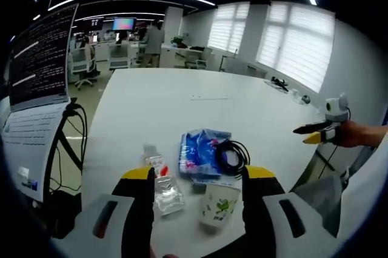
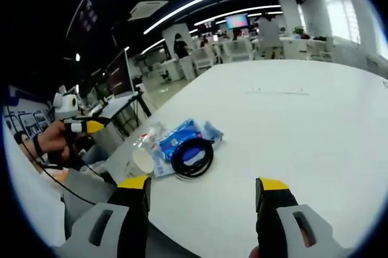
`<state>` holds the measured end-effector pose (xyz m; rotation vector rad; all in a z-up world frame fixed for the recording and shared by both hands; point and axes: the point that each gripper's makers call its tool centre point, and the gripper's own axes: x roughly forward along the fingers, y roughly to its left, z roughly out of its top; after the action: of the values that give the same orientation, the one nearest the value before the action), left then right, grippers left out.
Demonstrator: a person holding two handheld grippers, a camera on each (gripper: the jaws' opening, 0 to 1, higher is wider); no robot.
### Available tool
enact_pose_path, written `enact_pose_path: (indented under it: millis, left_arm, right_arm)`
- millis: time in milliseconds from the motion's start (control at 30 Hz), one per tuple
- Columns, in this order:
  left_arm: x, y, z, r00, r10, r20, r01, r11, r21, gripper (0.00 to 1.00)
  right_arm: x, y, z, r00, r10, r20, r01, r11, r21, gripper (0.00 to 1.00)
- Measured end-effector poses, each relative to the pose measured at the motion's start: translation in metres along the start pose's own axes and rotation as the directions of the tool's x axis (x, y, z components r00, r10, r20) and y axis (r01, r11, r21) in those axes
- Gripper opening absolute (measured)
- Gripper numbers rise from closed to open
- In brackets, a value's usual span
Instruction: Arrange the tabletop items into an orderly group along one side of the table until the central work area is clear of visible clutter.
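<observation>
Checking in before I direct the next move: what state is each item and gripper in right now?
Plastic bottle: lying on its side.
Paper cup: tipped over.
Blue packet: flat, under the cable.
Black cable: coiled.
Left gripper: open, empty.
Right gripper: open, empty.

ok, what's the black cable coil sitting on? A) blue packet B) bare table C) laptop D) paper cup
A: the black cable coil lies on top of the blue packet, with the paper cup and the plastic bottle beside it on the white table.
</observation>
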<state>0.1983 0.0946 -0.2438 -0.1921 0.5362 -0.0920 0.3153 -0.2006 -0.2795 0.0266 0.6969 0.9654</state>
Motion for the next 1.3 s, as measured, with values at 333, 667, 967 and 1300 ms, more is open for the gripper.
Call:
enact_pose_path:
  millis: [333, 667, 967, 1300]
  left_arm:
    - [-0.001, 0.002, -0.007, 1.000, -0.011, -0.020, 0.011, 1.000, 0.001, 0.57]
    - [-0.003, 0.001, -0.015, 0.998, -0.022, -0.053, 0.022, 1.000, 0.003, 0.55]
    - [-0.006, 0.000, -0.019, 0.997, -0.027, -0.069, 0.027, 1.000, 0.001, 0.55]
    - [-0.001, 0.004, -0.027, 0.994, -0.033, -0.101, 0.032, 0.999, -0.012, 0.52]
  right_arm:
    - [0.004, 0.002, -0.003, 1.000, -0.001, -0.008, 0.001, 1.000, 0.009, 0.72]
    - [0.005, 0.006, -0.012, 1.000, -0.008, -0.017, 0.008, 1.000, 0.013, 0.72]
    - [0.003, 0.005, -0.027, 0.999, -0.026, -0.025, 0.027, 0.998, 0.051, 0.71]
    - [0.001, 0.007, -0.027, 0.999, -0.035, -0.012, 0.036, 0.997, 0.073, 0.73]
